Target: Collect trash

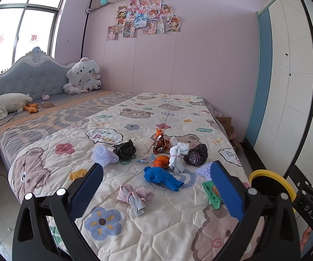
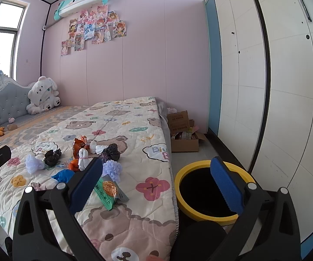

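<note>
Trash lies scattered over the foot end of the quilt, none of it picked up as far as the left wrist view shows. A blue crumpled bag sits nearest the middle, with a black bag and a second dark bag farther back, an orange snack wrapper standing between them, and a green packet just beside the right-hand finger. Mixed in are tied bundles of cloth, among them a pink one and a white one, which may not count as trash. The left gripper hangs above the quilt with its jaws spread wide and nothing between them. The yellow rim of a bin peeks in at the right edge, beside the bed.

In the right wrist view, the bin stands on the floor, touching or just beside the bed's edge, and its inside looks dark; whether anything is already in it cannot be told. The right gripper is likewise released and empty, held over the bed corner and the bin. The green packet lies near its left-hand finger, closest of all the litter to the bin. The pile of bags and wrappers sits beyond it. Judging by this, the collecting has barely started: every visible piece is on the quilt.
</note>
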The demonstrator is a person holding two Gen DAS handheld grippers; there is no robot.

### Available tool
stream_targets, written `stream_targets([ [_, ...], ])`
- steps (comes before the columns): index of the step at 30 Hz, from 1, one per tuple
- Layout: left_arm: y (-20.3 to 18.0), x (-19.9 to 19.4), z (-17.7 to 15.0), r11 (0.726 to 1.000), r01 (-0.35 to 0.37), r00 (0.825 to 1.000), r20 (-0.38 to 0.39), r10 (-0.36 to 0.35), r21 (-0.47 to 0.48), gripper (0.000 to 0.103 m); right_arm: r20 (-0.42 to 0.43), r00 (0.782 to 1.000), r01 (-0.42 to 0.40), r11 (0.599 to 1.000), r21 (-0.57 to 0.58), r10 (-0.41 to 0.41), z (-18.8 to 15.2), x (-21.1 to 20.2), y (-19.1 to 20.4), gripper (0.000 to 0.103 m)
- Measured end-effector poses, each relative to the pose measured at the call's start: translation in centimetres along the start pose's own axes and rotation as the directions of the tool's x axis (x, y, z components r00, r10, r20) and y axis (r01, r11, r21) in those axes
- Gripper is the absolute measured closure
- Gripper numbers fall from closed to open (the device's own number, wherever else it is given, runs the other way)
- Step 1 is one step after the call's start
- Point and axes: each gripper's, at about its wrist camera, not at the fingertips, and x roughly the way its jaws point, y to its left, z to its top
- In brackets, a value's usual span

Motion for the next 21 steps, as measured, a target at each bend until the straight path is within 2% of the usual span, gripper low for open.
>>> stream_targets([
  [21,-0.01,0.11,-0.11,1.000,0.000,1.000,-0.003,0.000,0.000,0.008,-0.001,1.000,0.001,1.000,0.001,-0.001,-0.24,0.15,-0.10,0.008],
])
